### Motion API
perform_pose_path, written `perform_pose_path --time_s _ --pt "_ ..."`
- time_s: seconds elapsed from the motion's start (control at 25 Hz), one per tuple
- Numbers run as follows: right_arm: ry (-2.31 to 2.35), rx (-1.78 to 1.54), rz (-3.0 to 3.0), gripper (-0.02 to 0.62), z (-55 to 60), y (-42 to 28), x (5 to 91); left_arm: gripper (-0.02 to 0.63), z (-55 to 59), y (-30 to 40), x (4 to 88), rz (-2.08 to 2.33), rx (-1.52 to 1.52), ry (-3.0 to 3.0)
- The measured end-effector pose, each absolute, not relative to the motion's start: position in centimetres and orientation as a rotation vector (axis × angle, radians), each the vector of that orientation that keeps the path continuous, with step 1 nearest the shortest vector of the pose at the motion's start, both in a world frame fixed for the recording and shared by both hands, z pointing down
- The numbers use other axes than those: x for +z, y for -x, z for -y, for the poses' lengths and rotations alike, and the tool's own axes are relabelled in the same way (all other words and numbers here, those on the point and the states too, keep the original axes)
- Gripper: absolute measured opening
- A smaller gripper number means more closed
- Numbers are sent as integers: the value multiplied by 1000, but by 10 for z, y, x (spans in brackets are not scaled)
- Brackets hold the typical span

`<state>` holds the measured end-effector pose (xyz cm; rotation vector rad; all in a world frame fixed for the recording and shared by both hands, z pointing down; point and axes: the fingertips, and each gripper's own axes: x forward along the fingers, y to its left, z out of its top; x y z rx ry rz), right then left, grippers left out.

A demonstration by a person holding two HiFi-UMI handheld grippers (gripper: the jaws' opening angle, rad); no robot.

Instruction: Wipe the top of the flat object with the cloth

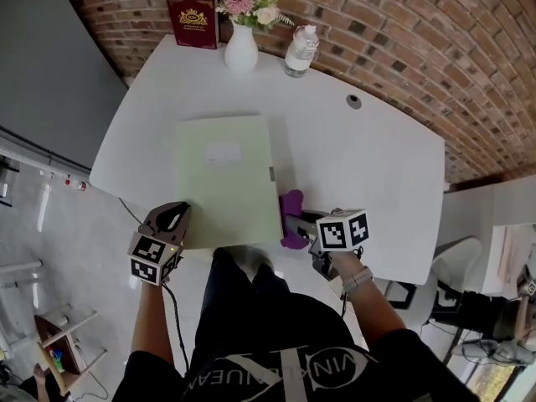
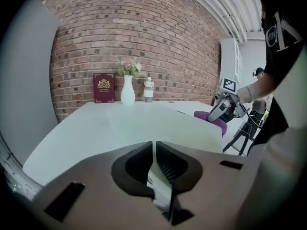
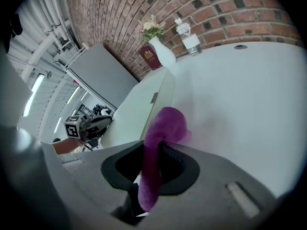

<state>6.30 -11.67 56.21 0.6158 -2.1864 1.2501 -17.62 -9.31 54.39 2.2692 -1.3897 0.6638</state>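
Black shirt (image 1: 276, 342) is filling the head view's 6 o'clock edge. Beyond it, two grippers are flanking one pale green flat object (image 1: 226, 182) lying on one white table (image 1: 377, 157): the left gripper (image 1: 176, 214) at its 7 o'clock corner, the right gripper (image 1: 293, 224) at its 4 o'clock edge. One book (image 1: 193, 20), one vase (image 1: 241, 50) and one bottle (image 1: 300, 53) are standing at 12 o'clock.

In the left gripper view, its two jaws are sitting closed together, gripping nothing clearly.

In the right gripper view, both jaws are clamping one purple cloth (image 3: 165, 126), which is drooping beside the flat object's edge.
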Motion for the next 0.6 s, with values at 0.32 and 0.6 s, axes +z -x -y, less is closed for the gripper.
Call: perform_pose_path --time_s 0.32,0.6 --pt "-673 1402 2170 61 160 -44 562 26 96 168 541 1200 747 -2372" --pt "-686 1475 2174 61 207 -27 560 25 97 168 542 1083 747 -2423"
